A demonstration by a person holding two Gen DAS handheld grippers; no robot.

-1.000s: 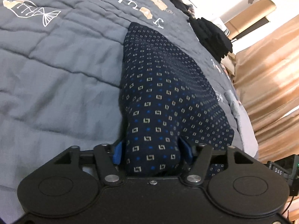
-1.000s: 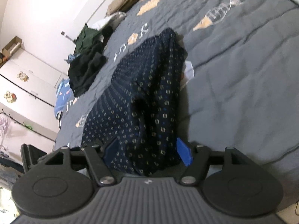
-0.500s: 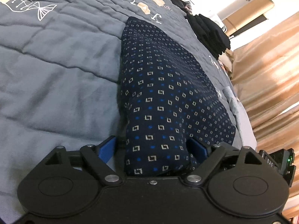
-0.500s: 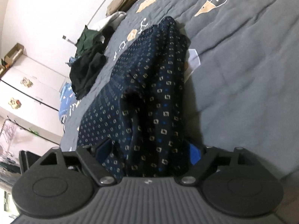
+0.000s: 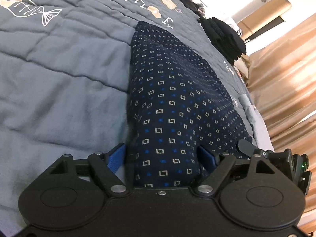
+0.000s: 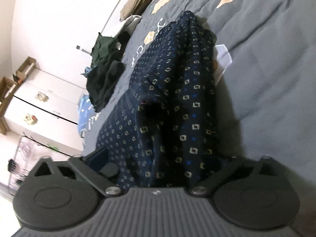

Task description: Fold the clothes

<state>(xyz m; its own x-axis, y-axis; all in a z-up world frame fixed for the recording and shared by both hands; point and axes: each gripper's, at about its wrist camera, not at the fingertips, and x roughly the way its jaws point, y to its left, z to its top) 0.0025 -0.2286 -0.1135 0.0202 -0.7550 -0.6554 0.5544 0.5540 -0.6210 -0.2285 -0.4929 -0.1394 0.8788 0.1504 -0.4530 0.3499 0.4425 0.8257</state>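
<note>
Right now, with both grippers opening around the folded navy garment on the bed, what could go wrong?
1. The navy garment still lies between the blue pads of the left gripper, whose jaws have just been opening; pulling back may drag the fold open.
2. At the right gripper, also just opening, the cloth bunches with a dark gap, so the layers may slip apart.
3. A white label sticks out.

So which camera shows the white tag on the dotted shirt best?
The right wrist view: the white tag pokes out beside the dotted shirt onto the grey quilt. The left wrist view shows only the shirt's smooth folded side, no tag.
</note>
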